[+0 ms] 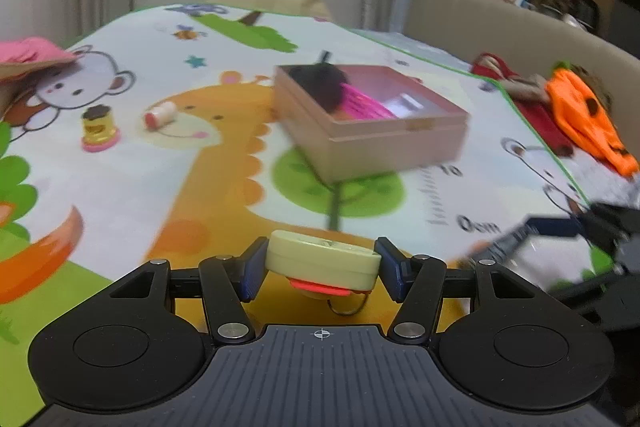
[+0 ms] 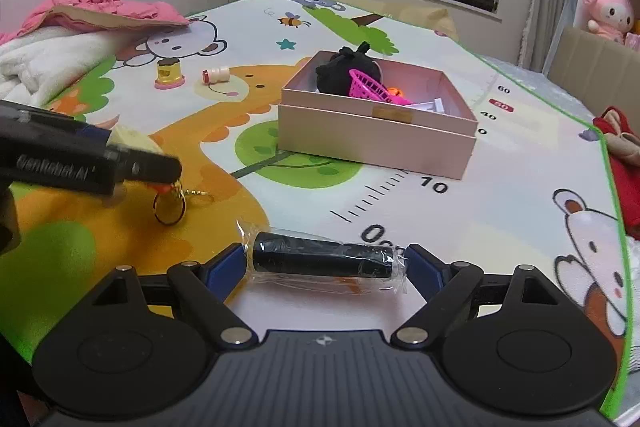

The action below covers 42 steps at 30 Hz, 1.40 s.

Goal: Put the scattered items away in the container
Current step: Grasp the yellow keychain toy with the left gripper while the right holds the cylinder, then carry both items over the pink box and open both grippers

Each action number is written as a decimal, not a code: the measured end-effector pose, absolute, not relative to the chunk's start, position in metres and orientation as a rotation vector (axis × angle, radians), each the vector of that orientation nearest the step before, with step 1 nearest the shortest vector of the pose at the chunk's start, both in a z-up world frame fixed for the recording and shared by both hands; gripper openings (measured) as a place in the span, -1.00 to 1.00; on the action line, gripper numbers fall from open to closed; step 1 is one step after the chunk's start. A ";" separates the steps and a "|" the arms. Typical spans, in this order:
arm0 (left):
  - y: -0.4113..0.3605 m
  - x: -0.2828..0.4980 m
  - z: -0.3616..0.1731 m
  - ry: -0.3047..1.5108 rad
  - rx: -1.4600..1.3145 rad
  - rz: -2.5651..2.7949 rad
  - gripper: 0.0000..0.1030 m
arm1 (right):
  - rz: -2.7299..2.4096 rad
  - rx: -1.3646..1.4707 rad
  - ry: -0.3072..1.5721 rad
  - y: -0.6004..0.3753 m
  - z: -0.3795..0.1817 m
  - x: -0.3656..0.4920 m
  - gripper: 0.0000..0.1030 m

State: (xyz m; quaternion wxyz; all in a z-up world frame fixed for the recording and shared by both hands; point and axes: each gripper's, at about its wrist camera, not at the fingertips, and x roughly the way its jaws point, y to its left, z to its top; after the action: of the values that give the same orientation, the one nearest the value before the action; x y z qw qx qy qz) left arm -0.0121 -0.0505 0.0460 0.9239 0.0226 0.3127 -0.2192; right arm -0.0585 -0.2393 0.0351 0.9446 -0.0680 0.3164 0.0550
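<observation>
Right wrist view: right gripper (image 2: 326, 263) spread wide around a plastic-wrapped black cylinder (image 2: 320, 259) lying on the play mat (image 2: 500, 195), long axis crosswise, pads apparently not touching. Left gripper (image 1: 322, 263) clamps a cream keychain tag (image 1: 324, 259), flat, gold ring (image 2: 170, 207) dangling. Pink box (image 2: 376, 135) beyond.

The box (image 2: 376, 135) sits mid-mat (image 2: 500, 187), holding a pouch (image 2: 344, 73), a small basket (image 2: 370, 87) and more. Toward the mat's far left corner stand a stamp toy (image 2: 170, 73) and a small bottle (image 2: 216, 75) lying just beside it. Clothing (image 2: 92, 7) overlaps the left edge.
</observation>
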 end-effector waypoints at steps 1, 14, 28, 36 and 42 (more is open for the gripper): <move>-0.055 -0.016 0.045 0.641 0.061 -0.460 0.21 | 0.110 -0.145 0.645 -0.241 0.036 -0.060 0.68; -0.094 -0.001 0.074 0.548 0.141 -0.530 0.21 | 0.094 -0.127 0.590 -0.279 0.062 -0.046 0.68; -0.141 0.116 0.106 0.360 0.132 -0.562 0.21 | 0.053 0.173 0.522 -0.339 0.120 0.104 0.68; -0.127 0.144 0.078 0.437 0.087 -0.541 0.84 | 0.023 0.233 0.592 -0.338 0.099 0.140 0.77; -0.087 0.126 0.057 0.519 0.150 -0.460 0.88 | 0.034 0.178 0.606 -0.309 0.099 0.144 0.77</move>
State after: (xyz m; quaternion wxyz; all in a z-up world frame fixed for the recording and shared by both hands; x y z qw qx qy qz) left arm 0.1256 -0.0865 0.0572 0.9378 0.0733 0.2540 -0.2252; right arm 0.1440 -0.3087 0.0995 0.9504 0.0875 0.2981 0.0168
